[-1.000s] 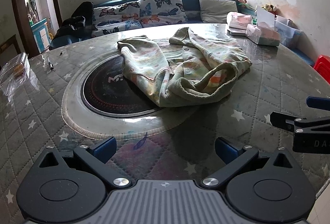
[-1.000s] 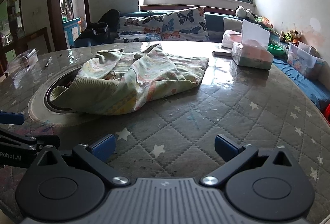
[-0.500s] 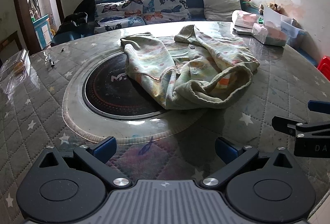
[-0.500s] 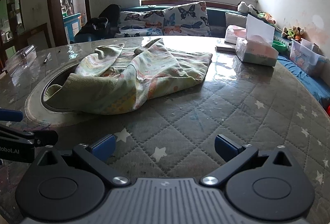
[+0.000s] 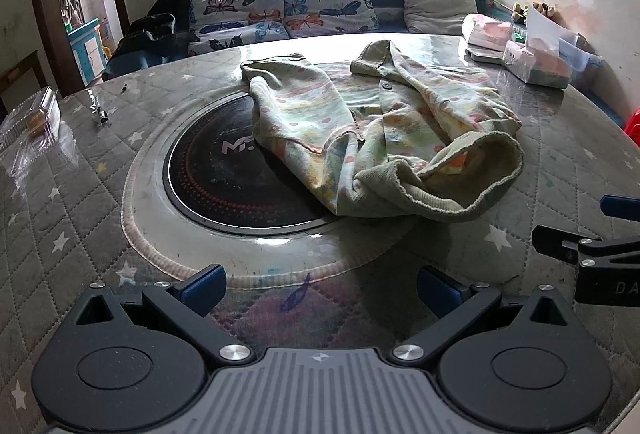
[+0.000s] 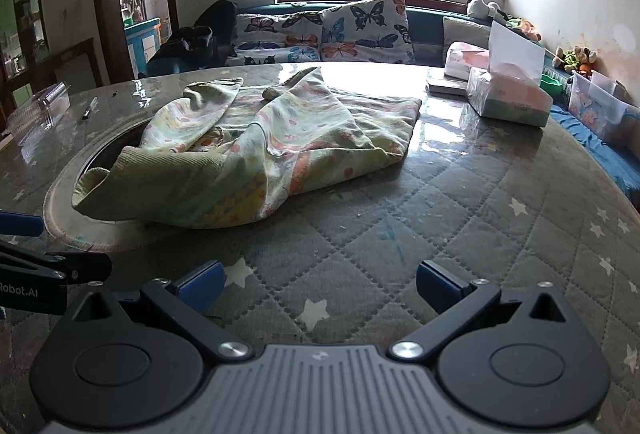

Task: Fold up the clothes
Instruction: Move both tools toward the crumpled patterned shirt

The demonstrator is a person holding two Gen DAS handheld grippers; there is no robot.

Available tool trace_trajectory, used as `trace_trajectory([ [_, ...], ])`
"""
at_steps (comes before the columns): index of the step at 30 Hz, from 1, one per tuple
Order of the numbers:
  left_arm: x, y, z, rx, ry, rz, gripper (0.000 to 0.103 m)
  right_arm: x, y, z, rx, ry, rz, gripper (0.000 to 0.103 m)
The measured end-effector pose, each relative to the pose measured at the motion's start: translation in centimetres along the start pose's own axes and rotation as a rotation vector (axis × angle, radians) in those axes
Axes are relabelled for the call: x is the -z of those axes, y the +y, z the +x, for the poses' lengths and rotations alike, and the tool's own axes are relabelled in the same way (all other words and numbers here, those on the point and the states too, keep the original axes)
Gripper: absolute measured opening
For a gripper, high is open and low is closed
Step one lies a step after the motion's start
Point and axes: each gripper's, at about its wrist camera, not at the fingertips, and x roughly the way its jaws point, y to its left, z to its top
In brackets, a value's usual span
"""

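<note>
I see one crumpled garment (image 5: 384, 138) on the tabletop (image 5: 560, 170), two tissue boxes (image 6: 508, 94) beyond; left hand-held gripper (image 5: 320, 288) and right hand-held gripper (image 6: 320, 284) both released, empty.

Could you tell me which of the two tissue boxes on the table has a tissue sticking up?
The nearer tissue box; the pink pack behind it shows none.
</note>
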Motion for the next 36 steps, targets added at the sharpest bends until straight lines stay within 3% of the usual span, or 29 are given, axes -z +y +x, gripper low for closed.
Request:
trace_trajectory([
  [36, -2.3, 1.4, 2.4, -0.029, 0.034, -0.019, 0.103, -2.6, -0.5, 3.1, -0.005, 0.019, -0.008, 0.103],
])
